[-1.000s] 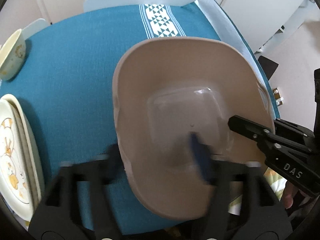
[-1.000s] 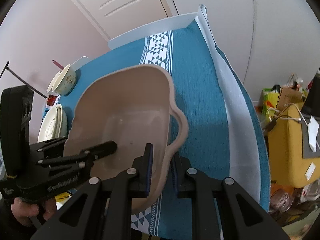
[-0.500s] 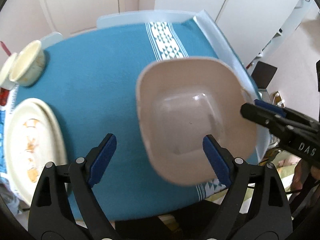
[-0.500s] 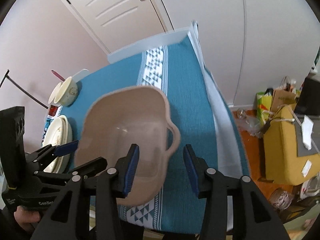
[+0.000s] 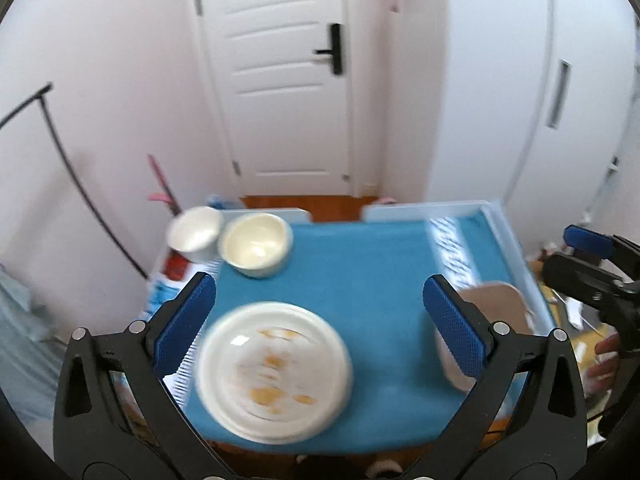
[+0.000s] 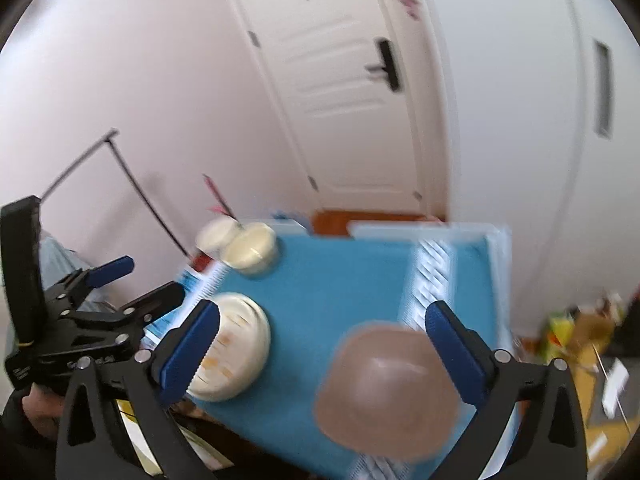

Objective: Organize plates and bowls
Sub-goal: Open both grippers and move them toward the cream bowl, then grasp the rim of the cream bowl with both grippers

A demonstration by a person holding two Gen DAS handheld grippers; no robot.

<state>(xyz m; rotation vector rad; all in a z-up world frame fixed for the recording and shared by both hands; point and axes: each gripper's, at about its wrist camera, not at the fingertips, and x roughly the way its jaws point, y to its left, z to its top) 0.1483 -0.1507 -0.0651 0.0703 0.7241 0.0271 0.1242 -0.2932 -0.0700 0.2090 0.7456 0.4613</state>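
Note:
A beige square bowl [image 6: 386,390] rests on the blue tablecloth [image 6: 344,280] at the near right; in the left wrist view it [image 5: 494,312] shows partly behind a finger. A stack of white plates [image 5: 274,372] with orange marks sits at the near left, also in the right wrist view [image 6: 234,350]. A cream bowl [image 5: 256,250] and a white bowl [image 5: 196,232] stand at the far left. My left gripper [image 5: 320,326] is open and empty above the plates. My right gripper [image 6: 324,354] is open and empty above the beige bowl.
The table's far edge has white chair backs [image 5: 424,210]. A white door [image 5: 288,80] and white cabinets [image 5: 560,100] stand behind. A yellow bag and clutter [image 6: 584,344] lie on the floor to the right.
Both grippers let go of the beige bowl, opened wide and pulled back and up from the table. The bowl now rests on the cloth.

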